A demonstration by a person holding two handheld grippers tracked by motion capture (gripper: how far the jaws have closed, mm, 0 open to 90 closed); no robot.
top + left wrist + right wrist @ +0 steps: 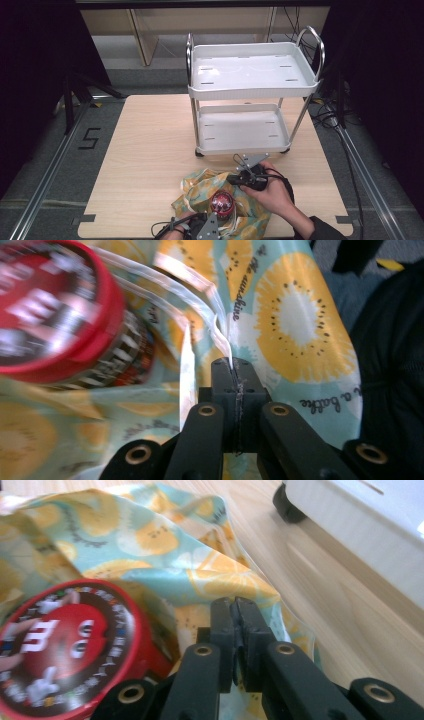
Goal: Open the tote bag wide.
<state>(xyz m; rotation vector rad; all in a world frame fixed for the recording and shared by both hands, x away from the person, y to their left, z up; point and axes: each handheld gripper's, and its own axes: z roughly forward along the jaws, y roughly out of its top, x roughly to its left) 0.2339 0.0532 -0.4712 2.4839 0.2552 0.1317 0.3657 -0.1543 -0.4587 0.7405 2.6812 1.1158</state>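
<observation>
A bag (199, 187) printed with yellow fruit slices on pale blue lies at the table's near edge. A round red M&M's tin (221, 203) stands upright inside it. My left gripper (216, 223) comes in from the bottom edge beside the tin. In the left gripper view its jaws (235, 371) are shut on the bag's rim (295, 320) where a clear strip runs in, with the tin (55, 315) to their upper left. My right gripper (234, 179) is at the bag's far right side, and its jaws (235, 607) are shut on the bag's edge (150, 540), the tin (65, 645) lying to their left.
A white two-tier cart (250, 90) with chrome handles stands on the far half of the wooden table (150, 150), both shelves bare. Its near wheel (287, 507) is close beyond the bag. Open tabletop lies to the left. A person's dark sleeve (320, 230) enters at the bottom right.
</observation>
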